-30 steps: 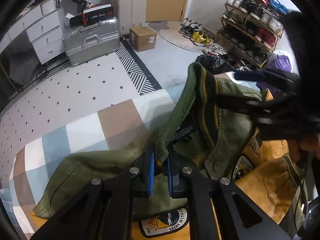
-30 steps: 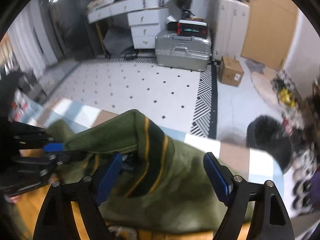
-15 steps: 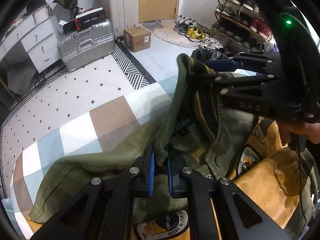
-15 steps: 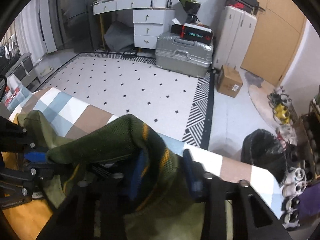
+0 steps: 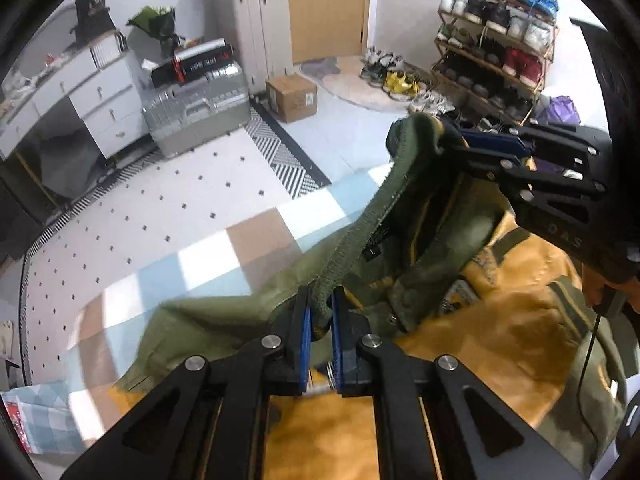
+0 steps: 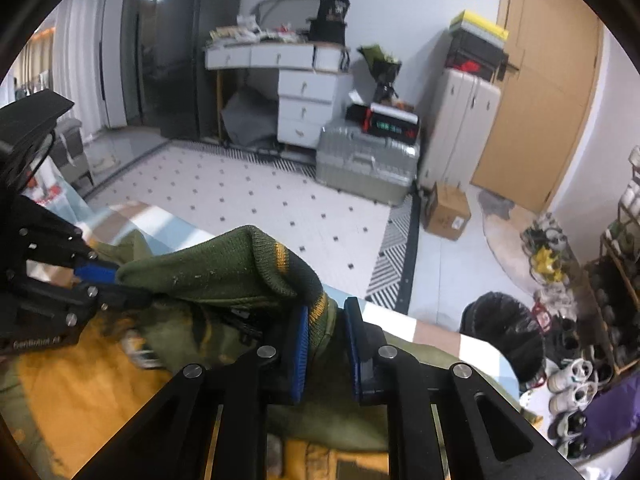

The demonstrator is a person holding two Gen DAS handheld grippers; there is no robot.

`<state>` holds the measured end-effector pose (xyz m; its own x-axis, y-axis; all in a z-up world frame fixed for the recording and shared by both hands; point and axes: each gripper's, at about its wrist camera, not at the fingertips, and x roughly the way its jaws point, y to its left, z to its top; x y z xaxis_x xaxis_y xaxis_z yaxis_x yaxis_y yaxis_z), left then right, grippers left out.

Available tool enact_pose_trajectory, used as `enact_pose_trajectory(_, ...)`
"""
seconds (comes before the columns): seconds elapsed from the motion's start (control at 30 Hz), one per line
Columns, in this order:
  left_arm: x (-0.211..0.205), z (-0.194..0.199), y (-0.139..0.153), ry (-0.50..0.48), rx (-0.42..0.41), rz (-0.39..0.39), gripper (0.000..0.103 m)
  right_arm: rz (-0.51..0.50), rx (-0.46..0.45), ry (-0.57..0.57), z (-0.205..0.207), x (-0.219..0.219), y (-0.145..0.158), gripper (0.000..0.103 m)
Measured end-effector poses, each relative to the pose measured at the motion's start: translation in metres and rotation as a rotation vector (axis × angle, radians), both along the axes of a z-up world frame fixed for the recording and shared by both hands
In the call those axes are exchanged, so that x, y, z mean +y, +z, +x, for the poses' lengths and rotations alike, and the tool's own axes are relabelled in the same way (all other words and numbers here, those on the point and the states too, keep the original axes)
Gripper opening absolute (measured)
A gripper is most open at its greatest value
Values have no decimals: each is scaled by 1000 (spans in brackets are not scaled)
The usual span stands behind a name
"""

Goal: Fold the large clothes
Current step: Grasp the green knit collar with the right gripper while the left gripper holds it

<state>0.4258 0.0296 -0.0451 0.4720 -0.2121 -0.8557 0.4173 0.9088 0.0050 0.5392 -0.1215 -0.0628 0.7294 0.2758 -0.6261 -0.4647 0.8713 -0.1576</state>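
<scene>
- Jacket (image 5: 400, 216), green with a yellow lining, lifted off the checked bed (image 5: 248, 248).
- Left gripper (image 5: 319, 336): fingers clamped tight on the knit collar.
- Right gripper (image 6: 325, 344): fingers closing, collar between them.

The jacket (image 5: 500, 340) is lying on the bed (image 5: 208, 256); beyond the bed, the suitcase (image 5: 196, 116) is sitting left of the cardboard box (image 5: 291, 97) (shoe rack (image 5: 496, 40) farther right).
</scene>
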Motion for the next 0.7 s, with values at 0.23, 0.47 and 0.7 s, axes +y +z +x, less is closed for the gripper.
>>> enact_pose_trajectory(0.23, 1, -64, 46, -36, -55, -24, 3, 90, -28, 23, -89, -18, 45, 16)
enact_pose_trajectory(0.47, -9, -133, 42, -88, -53, -108, 3, 219, 49, -4, -175, -48, 37, 16)
enact_pose_trajectory(0.7, -29, -167, -34, -92, 103, -185, 3, 364, 282, -96, -211, -85, -37, 16)
